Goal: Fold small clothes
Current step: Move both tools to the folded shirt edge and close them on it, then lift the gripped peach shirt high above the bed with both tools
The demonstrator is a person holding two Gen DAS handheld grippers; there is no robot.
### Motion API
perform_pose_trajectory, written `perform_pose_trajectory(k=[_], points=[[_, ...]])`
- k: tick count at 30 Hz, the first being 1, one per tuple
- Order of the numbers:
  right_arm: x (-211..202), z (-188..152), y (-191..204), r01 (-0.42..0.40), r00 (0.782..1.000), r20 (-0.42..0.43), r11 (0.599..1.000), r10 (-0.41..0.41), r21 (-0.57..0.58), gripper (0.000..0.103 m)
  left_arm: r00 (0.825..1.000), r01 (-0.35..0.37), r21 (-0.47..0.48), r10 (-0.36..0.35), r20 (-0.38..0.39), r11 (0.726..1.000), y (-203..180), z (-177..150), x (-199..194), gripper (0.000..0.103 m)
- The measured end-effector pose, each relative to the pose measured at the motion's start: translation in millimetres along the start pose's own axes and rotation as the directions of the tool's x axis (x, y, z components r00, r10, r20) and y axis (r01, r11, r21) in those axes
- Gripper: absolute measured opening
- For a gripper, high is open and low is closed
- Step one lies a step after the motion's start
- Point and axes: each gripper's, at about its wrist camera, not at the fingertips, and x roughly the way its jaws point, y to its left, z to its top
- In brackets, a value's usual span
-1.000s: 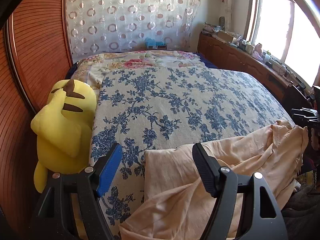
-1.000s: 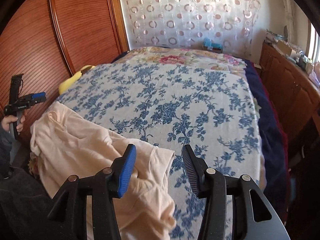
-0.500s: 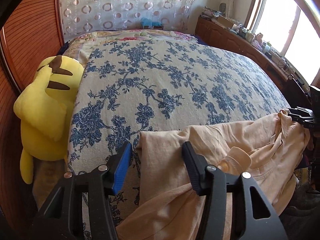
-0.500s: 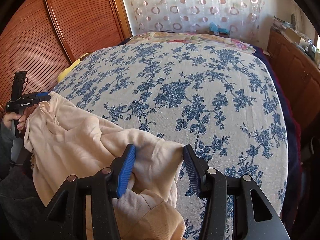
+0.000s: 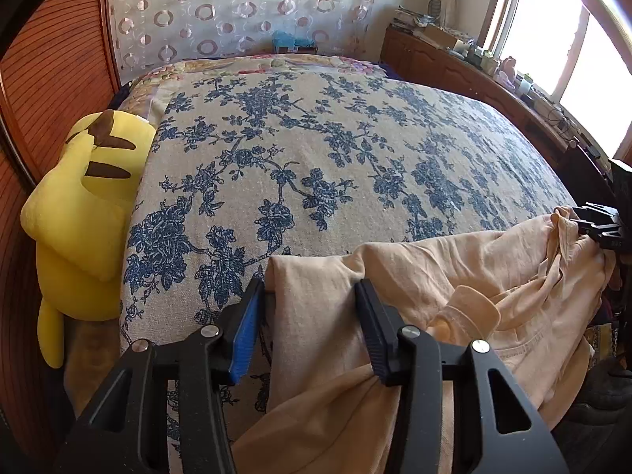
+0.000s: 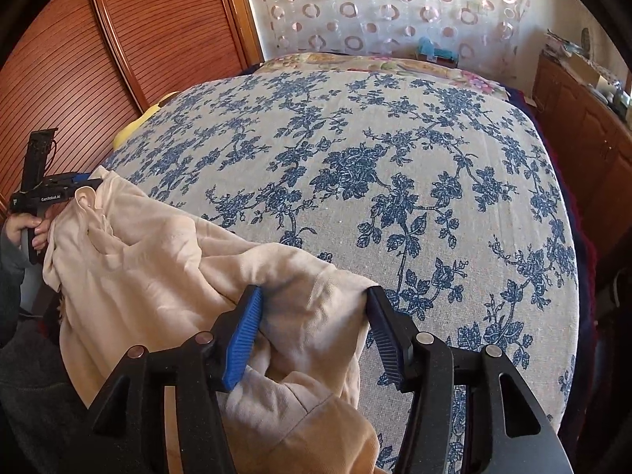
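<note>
Both grippers sank toward the bed [image 5: 316, 150]; left gripper [image 5: 310, 316] closing, right gripper [image 6: 314, 324] opening, each straddling the shirt's [image 6: 166, 268] corner; bed beyond lies free.

Left gripper [image 5: 310, 316] tips downward, jaws just closing in with cloth between them. Right gripper [image 6: 314, 322] angles down too, jaws easing wider. A hand [image 6: 29, 231] clasps the left handle.

The left claw [image 5: 308, 316] has just been closing, its jaws astride a corner of the peach garment [image 5: 454, 276] at the near edge of the bed [image 5: 316, 150]. A yellow plush toy [image 5: 83, 213] leans beside the bed's left edge.
</note>
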Motion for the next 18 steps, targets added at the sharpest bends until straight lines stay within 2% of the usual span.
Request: perform_pose_trajectory(k=[3,4,5,7,8,9,10,12,15,18], points=[[0.5,0.2,-1.7,0.015,1.0,0.005,1.0,-0.015,0.005,0.057,1.0,-0.005,0.003,0.005,0.005,1.0,-1.1,-0.3,0.4,0.048],[0.2,-0.3,-1.1,0.018,1.0,0.007,1.0,-0.018,0.001,0.058,1.0,-0.006,0.004,0.006,0.008,1.0,-1.4,-0.5,0.5,0.045],[0.3,-0.8,-0.4,0.023,1.0,0.009,1.0,-0.023,-0.001,0.058,1.0,0.003,0.002,-0.003,0.013,1.0,-1.7,-0.8,0.3,0.041],[0.7,-2.3,2.3,0.031,0.999,0.013,0.999,-0.031,-0.009,0.057,0.999,0.027,-0.003,-0.027,0.023,1.0,-3.2,-1.1,-1.3,0.018],[0.0,-3.2,2.4,0.025,1.0,0.015,1.0,-0.025,-0.016,0.053,0.999,0.018,0.007,-0.018,0.034,1.0,-6.5,-1.7,-3.4,0.017],[-0.7,-4.1,4.2,0.006,1.0,0.015,1.0,-0.006,-0.023,0.032,0.999,0.001,0.019,-0.002,0.044,1.0,-9.7,-2.1,-6.2,0.016],[-1.7,-5.3,6.4,-0.018,1.0,0.012,0.999,0.018,-0.03,0.019,0.998,-0.01,0.025,0.009,0.059,1.0,-11.9,-2.7,-10.1,0.015],[-5.5,-8.2,13.0,-0.003,1.0,0.026,0.999,0.004,-0.048,0.012,0.996,0.003,0.01,-0.004,0.094,1.0,-14.4,-2.7,-22.4,0.015],[-23.7,-10.8,13.6,-0.003,0.996,0.086,1.0,0.005,-0.021,0.011,0.987,0.03,0.005,-0.03,0.156,1.0,-20.3,-1.4,-51.5,0.014],[-58.5,-10.0,15.6,0.004,0.985,0.174,1.0,-0.001,-0.016,0.01,0.973,0.045,0.033,-0.051,0.224,0.998,-31.5,3.7,-87.7,0.014]])
